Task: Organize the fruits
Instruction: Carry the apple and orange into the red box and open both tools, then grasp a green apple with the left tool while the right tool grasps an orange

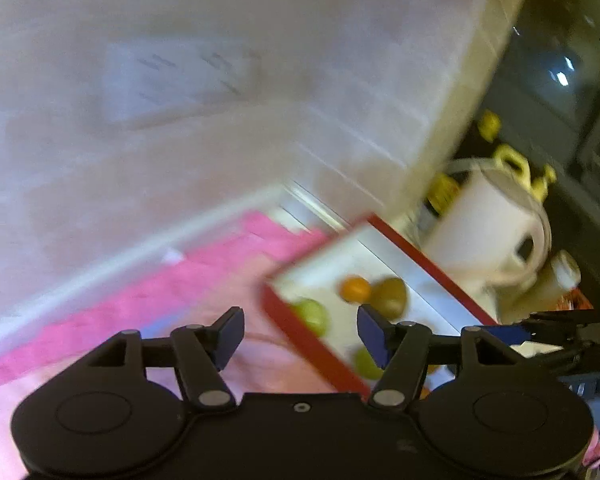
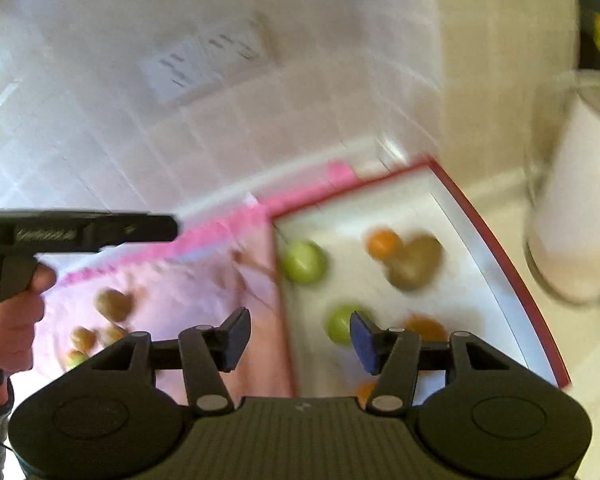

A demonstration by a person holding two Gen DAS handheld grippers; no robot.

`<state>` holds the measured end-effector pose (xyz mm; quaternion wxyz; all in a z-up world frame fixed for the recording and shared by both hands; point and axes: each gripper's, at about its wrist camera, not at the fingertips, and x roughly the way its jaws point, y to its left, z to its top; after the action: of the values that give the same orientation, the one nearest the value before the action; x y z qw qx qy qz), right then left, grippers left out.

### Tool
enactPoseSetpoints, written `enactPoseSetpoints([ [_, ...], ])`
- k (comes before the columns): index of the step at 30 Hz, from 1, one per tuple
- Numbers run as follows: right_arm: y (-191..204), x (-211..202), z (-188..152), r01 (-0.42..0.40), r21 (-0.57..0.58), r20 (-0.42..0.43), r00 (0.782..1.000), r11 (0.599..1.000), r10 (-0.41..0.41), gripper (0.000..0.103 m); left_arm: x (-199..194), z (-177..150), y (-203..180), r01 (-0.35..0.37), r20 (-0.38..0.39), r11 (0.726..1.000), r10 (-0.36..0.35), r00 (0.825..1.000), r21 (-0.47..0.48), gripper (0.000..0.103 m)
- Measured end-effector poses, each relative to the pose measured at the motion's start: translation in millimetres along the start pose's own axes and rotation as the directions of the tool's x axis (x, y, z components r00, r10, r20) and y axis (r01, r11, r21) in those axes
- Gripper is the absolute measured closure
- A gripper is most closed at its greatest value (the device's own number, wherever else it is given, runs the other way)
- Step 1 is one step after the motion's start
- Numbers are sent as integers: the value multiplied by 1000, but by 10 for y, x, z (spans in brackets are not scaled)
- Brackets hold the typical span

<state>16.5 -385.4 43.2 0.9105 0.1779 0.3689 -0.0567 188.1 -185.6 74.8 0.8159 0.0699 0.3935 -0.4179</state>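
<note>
A white tray with a red rim [image 2: 500, 248] holds green fruits [image 2: 303, 261], orange fruits [image 2: 384, 243] and a brown fruit [image 2: 414, 264]. To its left, a pink cloth [image 2: 204, 288] carries a brown fruit [image 2: 114, 304] and smaller ones [image 2: 82, 338]. My right gripper [image 2: 300, 336] hangs open above the tray's left edge, with nothing between its fingers. My left gripper [image 1: 300, 330] is open too, over the tray's near red rim [image 1: 312, 356], and it is empty. In the left wrist view the tray shows an orange fruit [image 1: 355, 289] and a green fruit [image 1: 312, 314]. Both views are blurred.
A white jug [image 2: 572, 208] stands right of the tray, with yellow items [image 1: 512, 160] behind it. A white tiled wall [image 2: 220, 112] with a wall plate [image 2: 208, 60] backs the counter. A person's hand [image 2: 16, 320] holds the left gripper's black body [image 2: 80, 230].
</note>
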Motion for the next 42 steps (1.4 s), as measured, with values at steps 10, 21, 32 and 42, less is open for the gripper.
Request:
enactPoseSetpoints([
  [10,1319,90,345,-137,-125,84,985,983,149,22,-1705,-479,1240,-221,188,954,260,947,-205,25],
  [21,2209,532,200,-182,-218,-31,983,959,180,22,-2152,-1006,2112,-284,165,886,363,917,-367,24],
  [32,2299,1197,-174,-189,-241,-186,972,952,146,29,-1427,-1499,2131,-209,47,923,236,971,-322,24],
  [42,2188,1605,-564,-232,-223,-303,940,947,159,55,-729,-1815,1455,-192,-37,981,193,981,14,25],
])
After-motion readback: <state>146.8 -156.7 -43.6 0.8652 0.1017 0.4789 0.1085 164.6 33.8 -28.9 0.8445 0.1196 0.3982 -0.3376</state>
